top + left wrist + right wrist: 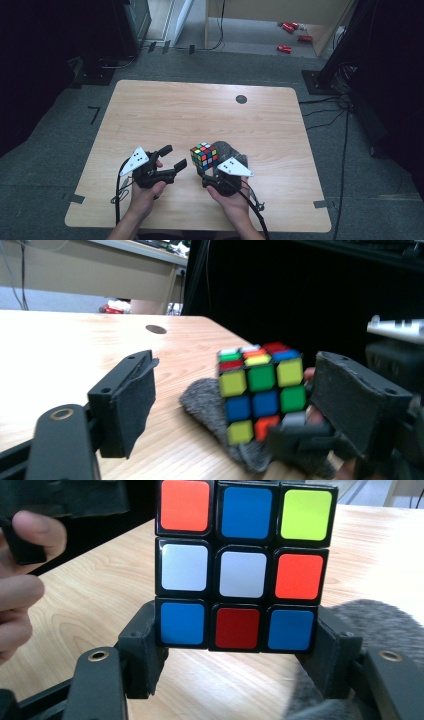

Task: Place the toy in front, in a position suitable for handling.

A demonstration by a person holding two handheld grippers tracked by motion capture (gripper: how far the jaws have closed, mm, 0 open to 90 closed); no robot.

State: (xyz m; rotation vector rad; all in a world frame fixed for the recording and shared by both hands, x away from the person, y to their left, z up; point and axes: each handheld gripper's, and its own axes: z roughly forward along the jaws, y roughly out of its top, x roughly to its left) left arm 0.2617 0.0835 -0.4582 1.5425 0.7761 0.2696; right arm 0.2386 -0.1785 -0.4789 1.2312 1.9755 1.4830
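Holding the cube by its bottom layer, the right gripper has both pads clamped on the lowest row's sides, seen in the right gripper view. My read: that leaves the upper two layers clear for a turn.

The cube sits lifted off the table, near the front edge at centre, with the grey cloth just behind and under it. The cloth looks like a soft landing pad, though that's a guess.

The left gripper stands apart from the cube, jaws about half open with nothing between them. In the left gripper view the cube lies ahead, between the jaw lines but beyond the pads, which touch nothing. Likely it is lining up on the upper layers while the right one anchors the base.

Risk: the grip on one layer is shallow, so a hard twist could tip the cube out.
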